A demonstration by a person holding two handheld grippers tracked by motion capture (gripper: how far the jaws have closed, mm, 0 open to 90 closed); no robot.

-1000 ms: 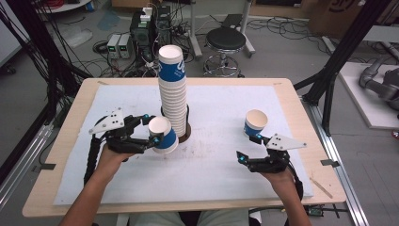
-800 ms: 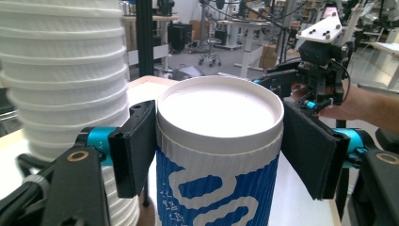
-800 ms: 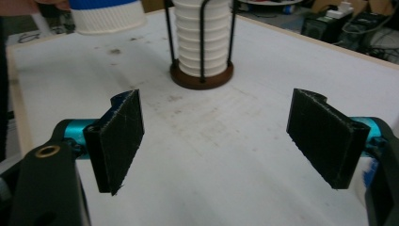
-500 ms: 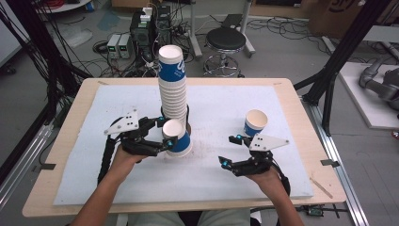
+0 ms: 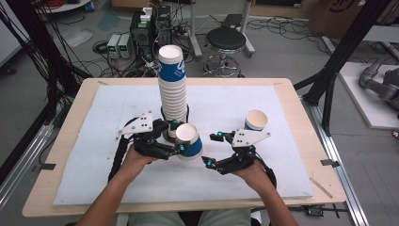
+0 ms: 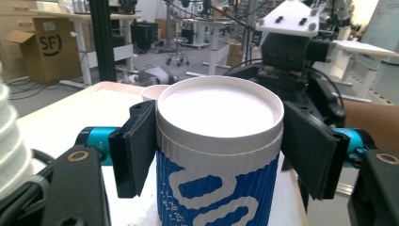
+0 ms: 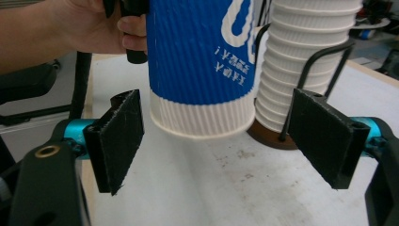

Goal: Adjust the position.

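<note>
Left gripper (image 5: pixel 178 136) clamped on a blue-and-white paper cup (image 5: pixel 189 141) — pads pressing its ribbed wall just under the rim, the cup held upright and clear of the white mat (image 5: pixel 94 155), just in front of the tall cup stack (image 5: pixel 172 89) in its wire holder. Right gripper (image 5: pixel 212 149) spread wide with nothing in its grip (in its own view the held cup's base hangs between the two pads, touching neither). A second, single cup (image 5: pixel 255 120) stands on the mat near the right gripper — beyond it, well apart from the stack.
</note>
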